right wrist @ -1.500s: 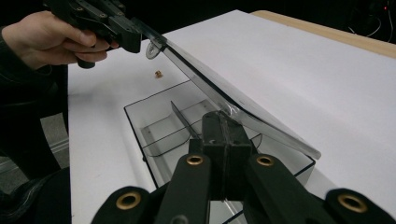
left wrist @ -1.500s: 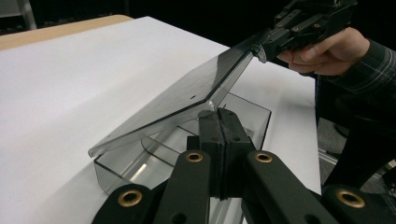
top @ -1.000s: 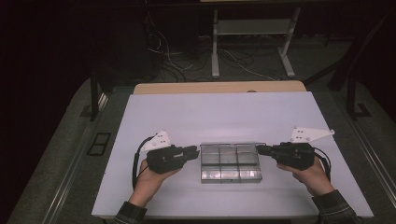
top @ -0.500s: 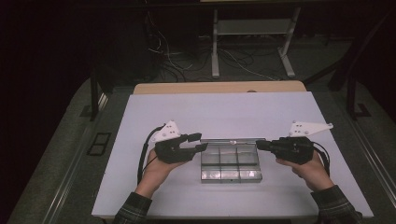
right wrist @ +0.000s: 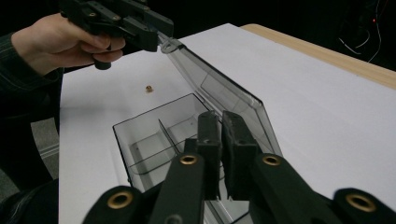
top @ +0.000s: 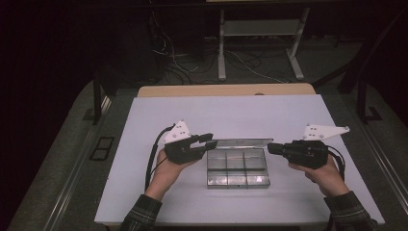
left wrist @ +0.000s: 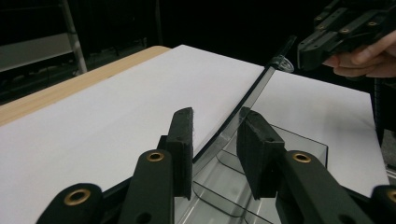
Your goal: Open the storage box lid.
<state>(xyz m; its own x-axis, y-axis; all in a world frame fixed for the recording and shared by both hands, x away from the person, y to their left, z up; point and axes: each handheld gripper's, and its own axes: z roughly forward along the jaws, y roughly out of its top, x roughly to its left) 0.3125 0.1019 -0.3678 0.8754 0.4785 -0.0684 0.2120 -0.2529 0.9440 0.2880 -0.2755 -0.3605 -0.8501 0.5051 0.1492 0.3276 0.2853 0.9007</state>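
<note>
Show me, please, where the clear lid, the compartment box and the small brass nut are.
clear lid [right wrist: 219,95]: right gripper view, on its raised transparent panel.
compartment box [top: 237,182]: high view, on its near wall.
small brass nut [right wrist: 149,87]: right gripper view, on the nut's body, lying on the white table.

Compartment box [top: 237,168] mid-table [top: 144,120], raised lid [top: 240,142] behind, small nut [right wrist: 149,87] beside.
</note>
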